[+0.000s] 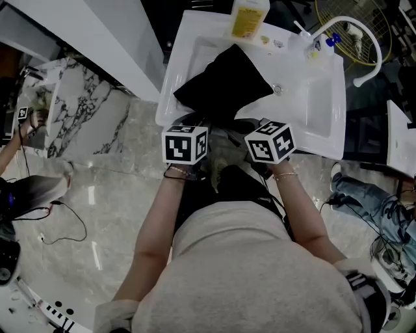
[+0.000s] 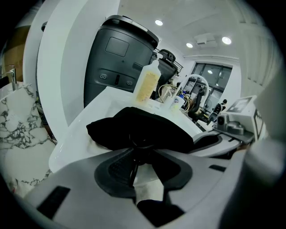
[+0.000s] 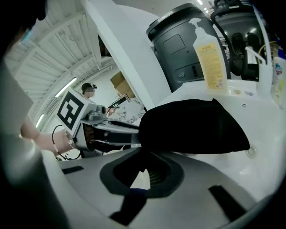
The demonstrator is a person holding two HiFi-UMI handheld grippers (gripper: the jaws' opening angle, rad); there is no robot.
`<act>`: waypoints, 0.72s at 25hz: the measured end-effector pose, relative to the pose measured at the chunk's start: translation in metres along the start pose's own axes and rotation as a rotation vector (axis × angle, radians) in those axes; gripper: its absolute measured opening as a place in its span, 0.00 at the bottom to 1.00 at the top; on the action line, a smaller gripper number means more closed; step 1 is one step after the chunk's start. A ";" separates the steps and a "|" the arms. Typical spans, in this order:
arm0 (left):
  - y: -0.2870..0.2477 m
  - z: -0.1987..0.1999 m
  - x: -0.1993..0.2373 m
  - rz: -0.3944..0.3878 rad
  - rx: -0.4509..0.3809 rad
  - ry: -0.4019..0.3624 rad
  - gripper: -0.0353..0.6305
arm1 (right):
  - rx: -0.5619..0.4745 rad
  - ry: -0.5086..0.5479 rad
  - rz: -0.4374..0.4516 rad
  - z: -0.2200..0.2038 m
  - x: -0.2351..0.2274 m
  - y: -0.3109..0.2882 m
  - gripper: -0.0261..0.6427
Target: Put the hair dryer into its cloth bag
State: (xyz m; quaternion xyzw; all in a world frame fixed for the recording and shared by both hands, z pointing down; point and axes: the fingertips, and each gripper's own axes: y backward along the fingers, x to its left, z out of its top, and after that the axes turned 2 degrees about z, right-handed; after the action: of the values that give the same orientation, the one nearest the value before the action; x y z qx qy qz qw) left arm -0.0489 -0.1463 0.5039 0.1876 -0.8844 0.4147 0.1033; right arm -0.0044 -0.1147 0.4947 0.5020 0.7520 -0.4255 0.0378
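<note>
The black cloth bag (image 1: 224,84) lies bulging across the white sink (image 1: 312,104), its near end toward me. No hair dryer shows anywhere. My left gripper (image 1: 195,123) is at the bag's near left end. In the left gripper view, the bag (image 2: 138,127) bunches at the jaw tips of that gripper (image 2: 142,147), and a thin black cord runs down between the pads. My right gripper (image 1: 253,127) is at the near right end. In the right gripper view its jaws (image 3: 145,154) pinch a strip of the bag's (image 3: 192,125) black cloth.
A yellow soap bottle (image 1: 249,18) and a curved white faucet (image 1: 351,39) stand at the sink's far side. A grey bin (image 2: 116,58) rises behind the sink. A marble counter (image 1: 84,110) is to the left, and cables lie on the floor (image 1: 65,221).
</note>
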 end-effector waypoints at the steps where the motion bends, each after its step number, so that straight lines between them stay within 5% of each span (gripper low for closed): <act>1: -0.001 0.000 0.001 0.002 0.002 -0.001 0.24 | 0.001 0.004 0.005 0.000 0.002 -0.001 0.07; 13: -0.012 -0.009 0.009 0.051 0.059 -0.048 0.24 | 0.029 0.022 -0.013 -0.016 0.003 -0.005 0.09; 18: -0.007 -0.009 0.006 0.046 0.039 -0.057 0.24 | 0.021 0.025 -0.008 -0.020 0.011 -0.006 0.23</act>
State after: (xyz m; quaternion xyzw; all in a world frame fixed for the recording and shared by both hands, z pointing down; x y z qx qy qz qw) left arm -0.0512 -0.1450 0.5162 0.1808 -0.8827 0.4289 0.0647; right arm -0.0071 -0.0945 0.5059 0.5047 0.7499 -0.4272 0.0217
